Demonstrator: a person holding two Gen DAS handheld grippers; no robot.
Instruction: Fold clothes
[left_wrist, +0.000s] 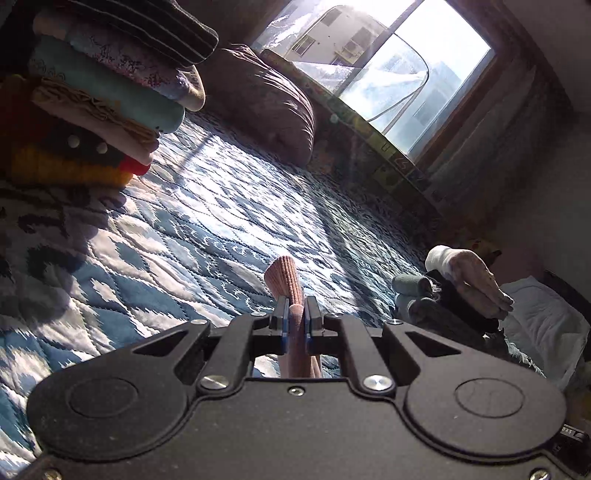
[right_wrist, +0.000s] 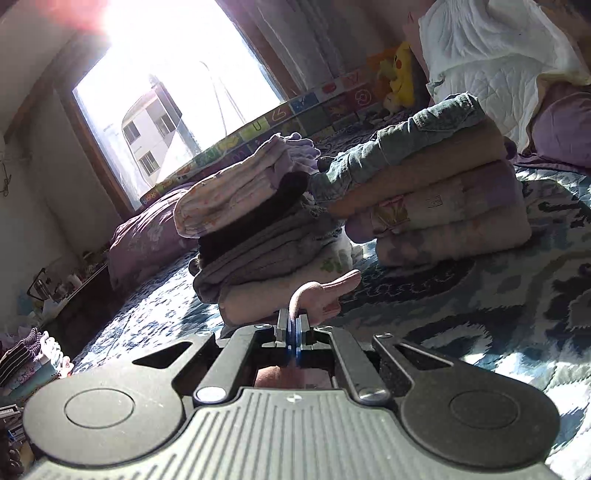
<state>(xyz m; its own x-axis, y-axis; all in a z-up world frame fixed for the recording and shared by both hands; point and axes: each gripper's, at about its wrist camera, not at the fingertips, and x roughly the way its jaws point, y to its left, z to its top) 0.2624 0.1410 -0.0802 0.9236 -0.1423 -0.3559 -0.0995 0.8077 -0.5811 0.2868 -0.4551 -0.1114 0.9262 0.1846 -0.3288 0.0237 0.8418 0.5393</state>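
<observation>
Bed covered by quilted blue-and-white patterned bedspread (left_wrist: 207, 229), sunlit across middle. Tall stack of folded clothes (left_wrist: 92, 110) rests on it, left in left wrist view; purple pillow (left_wrist: 266, 110) lies beyond, below window. Right wrist view: two more folded piles sit side by side on bedspread (right_wrist: 480, 302), darker grey-and-black pile (right_wrist: 258, 236) and pink-and-tan pile topped with denim (right_wrist: 443, 199). White quilted bedding (right_wrist: 491, 55) heaped behind.

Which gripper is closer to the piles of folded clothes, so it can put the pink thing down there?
Probably the right gripper. It grips the pink ribbed knit garment directly in front of a stack of folded clothes. The left gripper, also clamping pink fabric, faces open blue-and-white quilted bedspread.
</observation>
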